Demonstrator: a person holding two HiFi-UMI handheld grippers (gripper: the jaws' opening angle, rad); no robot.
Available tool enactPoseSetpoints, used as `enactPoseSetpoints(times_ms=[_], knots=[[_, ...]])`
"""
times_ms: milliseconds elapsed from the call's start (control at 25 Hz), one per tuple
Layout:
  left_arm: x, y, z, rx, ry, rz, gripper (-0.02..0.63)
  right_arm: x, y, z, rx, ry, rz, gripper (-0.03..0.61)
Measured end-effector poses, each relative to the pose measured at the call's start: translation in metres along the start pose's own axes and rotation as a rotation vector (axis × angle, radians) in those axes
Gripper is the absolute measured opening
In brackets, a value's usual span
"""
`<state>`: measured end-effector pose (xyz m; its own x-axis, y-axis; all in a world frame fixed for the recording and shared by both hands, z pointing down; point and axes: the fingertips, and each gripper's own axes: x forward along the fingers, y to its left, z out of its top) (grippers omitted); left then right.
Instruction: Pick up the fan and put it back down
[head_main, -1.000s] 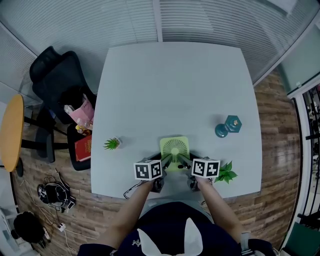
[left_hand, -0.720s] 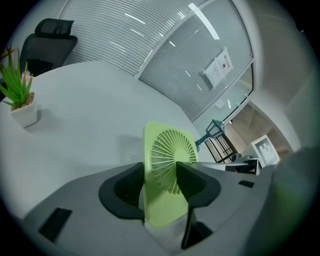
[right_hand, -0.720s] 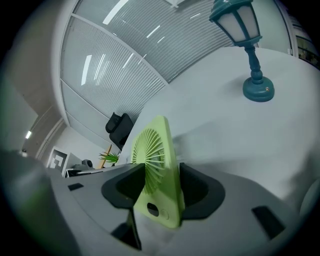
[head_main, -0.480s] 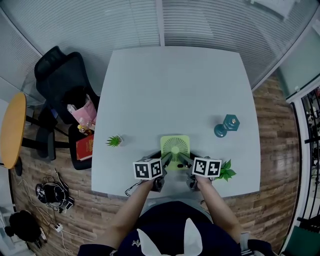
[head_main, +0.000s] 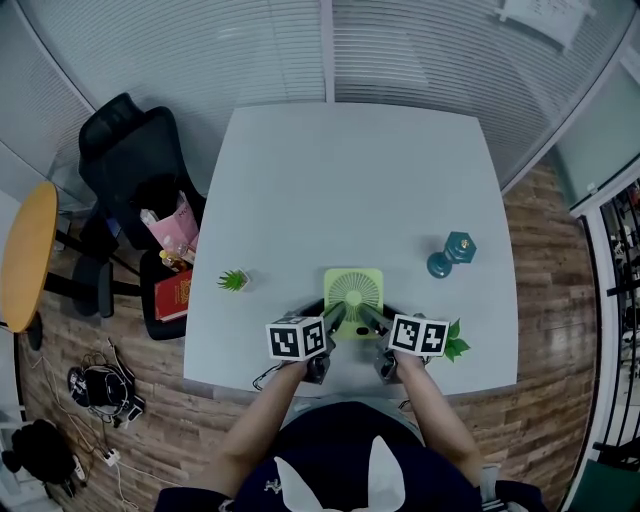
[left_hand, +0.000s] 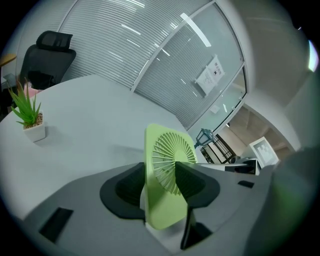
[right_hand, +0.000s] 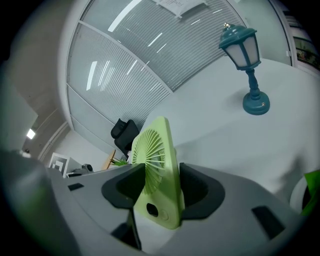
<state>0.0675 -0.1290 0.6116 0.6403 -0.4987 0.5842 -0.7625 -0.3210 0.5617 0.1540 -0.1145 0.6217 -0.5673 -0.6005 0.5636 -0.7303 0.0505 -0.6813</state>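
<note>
**Two-handed lift of a desk fan, mid-task.** We see the square lime-green fan (head_main: 352, 295) upright over the middle of the table's near edge, gripped from both flanks. The left gripper (left_hand: 161, 181) is clamped on the fan's left side, one pad on the grille face and one on the back. Its jaws have just been closing, with the fan between them. The right gripper (right_hand: 164, 189) is likewise clamped front-and-back, on the fan's right side. We judge the pick-up done or very nearly so (no view settles whether the base is quite clear of the tabletop). What is left is the return: lowering the fan upright onto the table (head_main: 350, 170), then parting both pairs of jaws.

**Surroundings.**
- A small spiky potted plant (head_main: 233, 281) stands near the left edge, well apart from the fan.
- A teal lantern-shaped lamp (head_main: 453, 252) stands near the right edge.
- A leafy green plant (head_main: 452, 345) sits by the near right corner, just beside the right gripper.
- A thin dark cable (head_main: 262, 378) hangs at the near edge by the left forearm.
- Off the table, a black office chair (head_main: 125, 160) stands beyond the left edge.

We judge that nothing blocks the spot beneath the fan; only the leafy plant is close enough for the right hand to brush it
</note>
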Motion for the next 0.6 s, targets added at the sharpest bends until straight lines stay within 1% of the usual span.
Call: enactPoseSetpoints(times_ms=[200, 400, 600], knots=[[-0.011, -0.012, 0.012, 0.017, -0.029, -0.027, 0.206, -0.014, 0.014, 0.009, 0.003, -0.031, -0.004, 0.213], [-0.027, -0.020, 0.020, 0.005, -0.061, -0.060, 0.204, -0.028, 0.032, 0.016, -0.010, -0.067, 0.000, 0.202], [-0.043, -0.033, 0.029, 0.012, -0.102, -0.087, 0.204, -0.043, 0.047, 0.021, -0.017, -0.108, 0.010, 0.201]])
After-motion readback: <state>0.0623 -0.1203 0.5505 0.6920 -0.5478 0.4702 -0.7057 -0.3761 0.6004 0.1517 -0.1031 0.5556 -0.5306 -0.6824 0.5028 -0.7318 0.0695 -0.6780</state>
